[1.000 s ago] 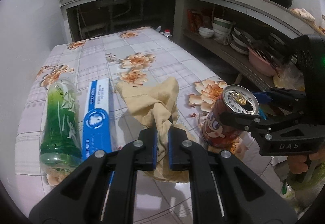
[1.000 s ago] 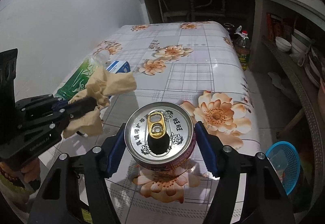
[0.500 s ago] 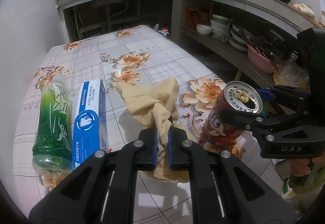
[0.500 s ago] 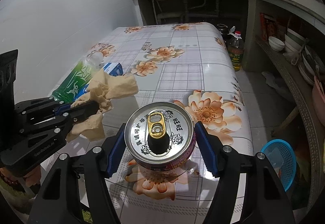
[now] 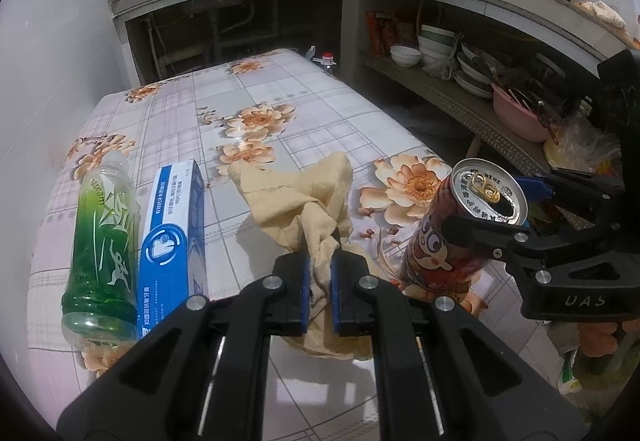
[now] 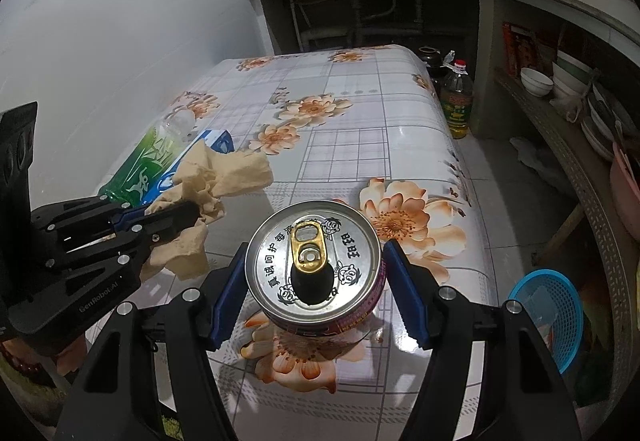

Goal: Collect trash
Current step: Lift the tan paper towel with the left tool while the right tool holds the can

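Observation:
A crumpled tan paper towel (image 5: 296, 193) hangs just over the flowered table (image 5: 320, 113), and my left gripper (image 5: 320, 261) is shut on its lower folds. From the right wrist view the same towel (image 6: 224, 173) trails out of the left gripper (image 6: 192, 211) at the left. A red drink can (image 6: 314, 261) with an opened gold tab sits between the blue pads of my right gripper (image 6: 315, 253), which is shut on its sides. In the left wrist view the can (image 5: 440, 241) is tilted in the right gripper (image 5: 500, 207), its base close over the table's near right corner.
A green plastic bottle (image 5: 102, 241) and a blue-and-white toothpaste box (image 5: 172, 237) lie side by side at the table's left. A blue basket (image 6: 548, 305) sits on the floor to the right. An oil bottle (image 6: 456, 101) stands past the table's far corner. Shelves with bowls (image 5: 460, 57) line the right wall.
Both grippers keep their holds. The views have shifted only slightly, and the towel and can stay in the same places between the fingers.

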The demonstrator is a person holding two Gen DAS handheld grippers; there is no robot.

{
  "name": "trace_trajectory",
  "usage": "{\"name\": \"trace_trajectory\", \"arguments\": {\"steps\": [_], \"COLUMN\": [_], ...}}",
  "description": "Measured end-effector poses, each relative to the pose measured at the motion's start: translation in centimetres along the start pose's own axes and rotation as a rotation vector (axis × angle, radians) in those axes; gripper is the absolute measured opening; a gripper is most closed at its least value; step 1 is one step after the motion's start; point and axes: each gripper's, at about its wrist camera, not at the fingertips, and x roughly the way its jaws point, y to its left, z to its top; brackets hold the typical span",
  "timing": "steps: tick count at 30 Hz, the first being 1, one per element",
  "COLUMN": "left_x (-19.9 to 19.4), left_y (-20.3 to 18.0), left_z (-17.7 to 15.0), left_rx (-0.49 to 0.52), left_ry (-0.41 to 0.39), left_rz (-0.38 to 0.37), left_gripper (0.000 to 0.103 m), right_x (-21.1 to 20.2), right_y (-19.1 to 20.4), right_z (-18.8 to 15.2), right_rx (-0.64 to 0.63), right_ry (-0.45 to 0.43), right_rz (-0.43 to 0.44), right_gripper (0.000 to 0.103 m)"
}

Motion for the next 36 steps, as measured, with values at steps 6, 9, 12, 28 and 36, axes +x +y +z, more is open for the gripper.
{"name": "trace_trajectory", "arguments": {"steps": [6,9,12,28,36], "left_x": [0.2,0.2,0.3,-1.2,-2.0], "left_y": [-0.1,-0.1,-0.3,-1.6,-2.9], "left_z": [0.1,0.1,0.3,1.5,2.0], "left_rx": [0.003,0.003,0.006,0.033,0.059], "left_ry": [0.005,0.004,0.004,-0.036,-0.055], "left_rz": [0.006,0.007,0.009,0.031,0.040], "left_gripper": [0.006,0.006,0.006,0.006,0.006], "right_x": [-0.2,-0.3,-0.4,-2.3,-3.7], "right_y": [-0.4,-0.5,-0.7,-1.9,-2.9], "right_z": [0.2,0.2,0.2,0.5,0.2], "right_rx": [0.013,0.020,0.025,0.048,0.071], "right_ry": [-0.006,-0.009,-0.013,-0.053,-0.083], "right_rz": [-0.003,-0.005,-0.006,-0.027,-0.030], "right_gripper": [0.064,0.064,0.064,0.064,0.064]}}
